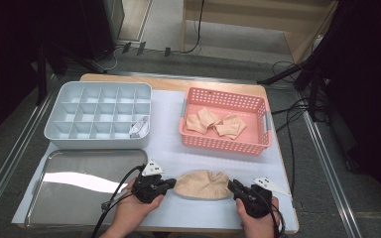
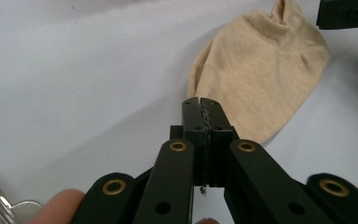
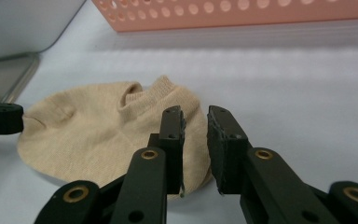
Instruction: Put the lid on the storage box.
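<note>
**Beige sock flat between the two tools**

Hands at the near edge of the tabletop (image 1: 178,148) each hold a black tool, and the sock sits right between them. Left tool (image 1: 169,183) has its jaws pressed together with nothing in them, and its tip sits at the edge of the sock's rounded end; from the left gripper view I can't say for sure if it actually touches the fabric. Right tool (image 1: 231,185) has its jaws a little apart, not clamped on anything, poised over the sock's other end with a small gap showing between the pads in the right gripper view.

That beige sock (image 1: 201,184) lies flat on the white cover, cuff opening on the far side from the tools.

Going outward: a shiny metal tray (image 1: 39,203) lies just beyond the left tool, on its outer side. Farther back from the left tool is a grey divider box (image 1: 99,144) with something pale tucked in one near compartment. Straight ahead of the right tool is a pink basket (image 1: 223,144) holding a few more beige socks (image 1: 217,123).
</note>
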